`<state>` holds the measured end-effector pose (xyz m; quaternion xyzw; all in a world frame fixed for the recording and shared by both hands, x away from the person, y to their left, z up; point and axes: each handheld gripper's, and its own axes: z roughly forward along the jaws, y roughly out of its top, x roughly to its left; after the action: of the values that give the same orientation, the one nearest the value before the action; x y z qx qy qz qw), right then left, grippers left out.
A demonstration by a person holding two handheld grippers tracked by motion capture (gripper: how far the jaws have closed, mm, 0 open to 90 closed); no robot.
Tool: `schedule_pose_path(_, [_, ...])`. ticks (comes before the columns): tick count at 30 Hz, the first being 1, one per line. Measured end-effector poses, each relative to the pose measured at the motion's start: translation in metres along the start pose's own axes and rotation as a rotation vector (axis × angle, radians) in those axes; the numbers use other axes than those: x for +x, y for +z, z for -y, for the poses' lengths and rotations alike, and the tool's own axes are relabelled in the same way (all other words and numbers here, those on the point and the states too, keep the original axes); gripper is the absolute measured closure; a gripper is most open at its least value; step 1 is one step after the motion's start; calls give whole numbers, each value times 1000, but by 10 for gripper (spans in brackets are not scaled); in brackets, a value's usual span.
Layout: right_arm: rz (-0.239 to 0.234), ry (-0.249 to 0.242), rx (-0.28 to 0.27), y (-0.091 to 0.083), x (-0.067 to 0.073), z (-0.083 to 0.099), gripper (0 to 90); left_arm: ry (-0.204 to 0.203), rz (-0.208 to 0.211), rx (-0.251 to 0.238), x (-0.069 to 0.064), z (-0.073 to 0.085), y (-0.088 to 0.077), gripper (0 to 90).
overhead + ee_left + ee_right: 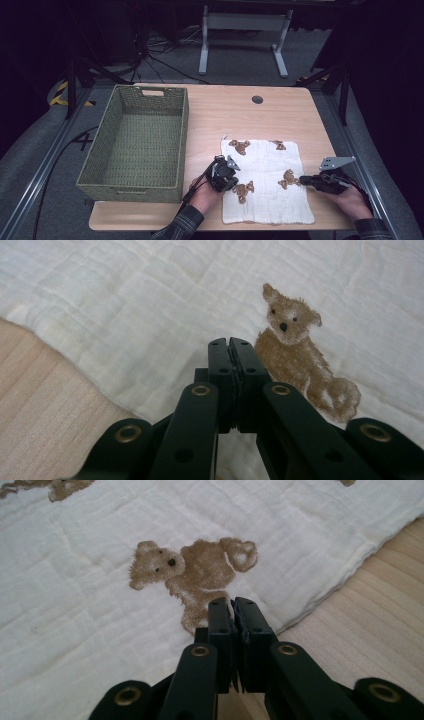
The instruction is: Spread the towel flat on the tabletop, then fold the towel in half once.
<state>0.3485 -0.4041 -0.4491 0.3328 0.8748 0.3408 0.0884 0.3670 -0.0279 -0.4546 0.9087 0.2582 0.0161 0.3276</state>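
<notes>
A white cloth (265, 167) printed with brown bears lies flat on the right half of the wooden table (225, 112). My left gripper (233, 181) is at the cloth's left edge, jaws pressed together with nothing between them. In the left gripper view its tips (231, 342) hover over the cloth (150, 300) beside a bear print (300, 365). My right gripper (302, 179) is at the cloth's right edge, also shut and empty. In the right gripper view it (233, 601) points at a bear print (195, 575) just inside the cloth's hem (345, 570).
A large woven green basket (184, 142) stands on the left half of the table with nothing in it. A small round cable hole (257, 99) sits near the far edge. Bare wood (370, 620) shows beyond the cloth's right side. Dark floor and a white stand frame (245, 30) lie behind.
</notes>
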Motion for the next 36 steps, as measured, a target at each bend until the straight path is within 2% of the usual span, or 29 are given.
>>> schedule_pose_path(1, [0, 4, -3, 0, 0, -1, 839, 2, -13, -1, 1, 0, 0, 861])
schedule_pose_path(3, [-2, 5, -17, -1, -1, -3, 811, -12, -15, -5, 4, -2, 0, 826])
schedule_pose_path(7, [7, 6, -39, -2, -6, -10, 743, -34, -36, 9, 12, -7, -2, 710])
schedule_pose_path(9, [18, 11, -47, -2, -11, -14, 721, -48, -49, -10, 17, -10, -3, 680])
schedule_pose_path(11, [22, 14, -50, -2, -12, -15, 719, -51, -51, -1, 20, -11, -4, 652])
schedule_pose_path(14, [35, 26, -65, -3, -19, -21, 684, -72, -78, -30, 28, -17, -7, 607])
schedule_pose_path(15, [37, 27, -68, -3, -22, -23, 672, -78, -82, -53, 30, -18, -6, 594])
schedule_pose_path(16, [42, 30, -72, -3, -24, -25, 664, -79, -83, -35, 32, -21, -7, 585])
schedule_pose_path(17, [44, 37, -77, -3, -26, -26, 660, -78, -85, -37, 34, -23, -7, 572])
schedule_pose_path(22, [56, 44, -87, 1, -38, -35, 640, -94, -121, -75, 47, -27, -6, 560])
schedule_pose_path(25, [64, 46, -89, 4, -44, -41, 641, -118, -114, -50, 56, -31, -5, 555])
schedule_pose_path(27, [71, 45, -91, 7, -48, -46, 644, -113, -134, -77, 63, -34, -6, 564])
schedule_pose_path(29, [78, 47, -96, 10, -51, -50, 652, -107, -144, -63, 69, -38, -6, 566])
schedule_pose_path(34, [94, 50, -85, 21, -61, -61, 660, -133, -187, -91, 82, -49, -3, 585])
schedule_pose_path(36, [102, 54, -77, 25, -66, -63, 658, -139, -189, -92, 87, -52, 0, 593])
